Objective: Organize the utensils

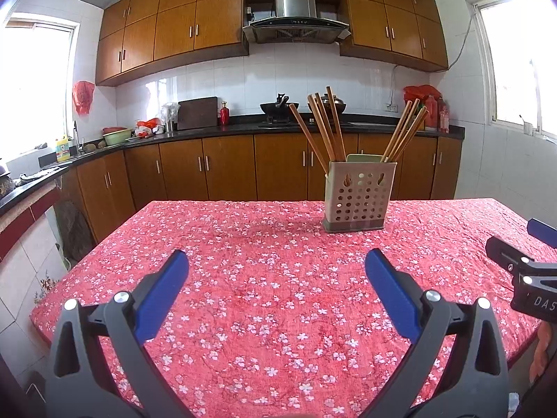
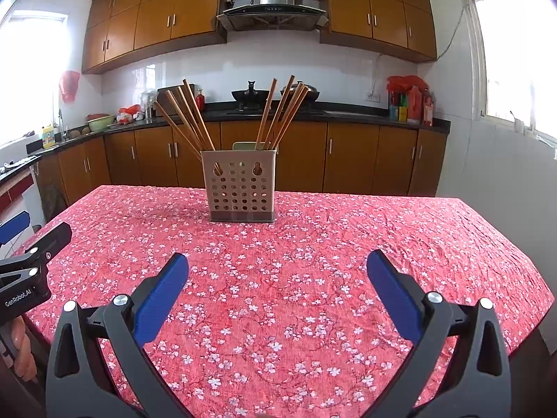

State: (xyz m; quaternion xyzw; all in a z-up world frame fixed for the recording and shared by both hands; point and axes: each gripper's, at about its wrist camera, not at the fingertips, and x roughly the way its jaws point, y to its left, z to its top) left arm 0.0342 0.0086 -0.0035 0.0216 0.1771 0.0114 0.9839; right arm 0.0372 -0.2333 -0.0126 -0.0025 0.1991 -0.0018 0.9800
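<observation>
A beige perforated utensil holder [image 1: 359,195] stands upright on the far part of the table; it also shows in the right wrist view [image 2: 241,188]. Several wooden chopsticks [image 1: 323,125] lean out of its left side, and several more [image 1: 405,136] out of its right side. In the right wrist view the same two bunches show left [image 2: 189,118] and right [image 2: 282,111]. My left gripper [image 1: 276,261] is open and empty above the near table. My right gripper [image 2: 277,261] is open and empty, beside the left one. Each gripper shows at the edge of the other's view.
The table has a red floral cloth [image 1: 264,299], also in the right wrist view [image 2: 313,278]. Behind it runs a kitchen counter [image 1: 216,130] with woks, bottles and bowls, brown cabinets, and windows on both sides.
</observation>
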